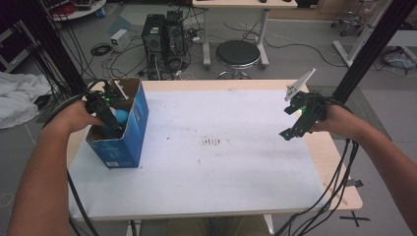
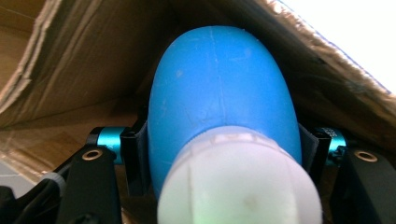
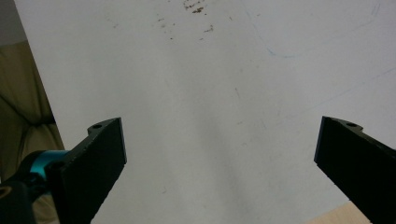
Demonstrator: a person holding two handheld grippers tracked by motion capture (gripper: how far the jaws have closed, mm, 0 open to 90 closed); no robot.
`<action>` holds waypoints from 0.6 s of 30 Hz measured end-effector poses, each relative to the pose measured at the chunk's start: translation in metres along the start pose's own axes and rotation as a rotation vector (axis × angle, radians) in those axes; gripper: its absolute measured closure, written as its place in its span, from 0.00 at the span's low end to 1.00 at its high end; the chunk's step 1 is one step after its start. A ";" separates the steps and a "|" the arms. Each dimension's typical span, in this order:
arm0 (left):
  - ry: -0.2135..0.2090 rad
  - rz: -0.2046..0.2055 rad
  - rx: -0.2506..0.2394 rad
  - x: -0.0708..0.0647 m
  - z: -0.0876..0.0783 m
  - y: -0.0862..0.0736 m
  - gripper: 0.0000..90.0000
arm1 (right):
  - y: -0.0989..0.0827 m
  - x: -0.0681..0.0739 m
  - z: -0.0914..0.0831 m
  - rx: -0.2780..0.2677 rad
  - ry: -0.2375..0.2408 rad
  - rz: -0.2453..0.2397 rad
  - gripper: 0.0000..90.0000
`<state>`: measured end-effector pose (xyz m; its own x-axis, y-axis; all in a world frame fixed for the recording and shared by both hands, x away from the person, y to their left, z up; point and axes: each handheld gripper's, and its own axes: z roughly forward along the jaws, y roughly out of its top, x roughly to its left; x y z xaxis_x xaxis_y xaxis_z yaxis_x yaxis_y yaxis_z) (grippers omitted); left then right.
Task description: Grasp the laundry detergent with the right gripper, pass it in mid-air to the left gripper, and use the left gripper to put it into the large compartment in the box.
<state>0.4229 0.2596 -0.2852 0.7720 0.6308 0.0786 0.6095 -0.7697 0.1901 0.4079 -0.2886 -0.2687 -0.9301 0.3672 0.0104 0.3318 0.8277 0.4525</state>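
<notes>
The box (image 1: pixel 129 129) is blue outside with small white print low on its side, and raw brown cardboard inside. The object (image 2: pixel 224 88) in it is bright blue with a pale, milky-white end, perhaps faintly green-tinged, though it is blurred up close. The table (image 1: pixel 339 162) is light wood under a white sheet (image 1: pixel 221 167) flecked with brownish specks, and both the left gripper (image 2: pixel 224 154) and right gripper (image 3: pixel 219 154) are black with teal-blue fittings.

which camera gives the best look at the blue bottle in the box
The left gripper view: the blue bottle and its white cap sit close up between the left gripper jaws, inside the cardboard box. The high view shows just a blue patch behind the gripper. The right gripper view faces the white table.
</notes>
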 end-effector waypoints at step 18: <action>0.022 -0.063 -0.176 -0.003 -0.049 -0.008 0.25 | -0.002 0.005 -0.005 -0.007 -0.010 -0.005 0.01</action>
<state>0.4070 0.2684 -0.2392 0.7277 0.6810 0.0820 0.6144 -0.7003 0.3634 0.4019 -0.2902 -0.2651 -0.9302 0.3670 -0.0007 0.3257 0.8267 0.4589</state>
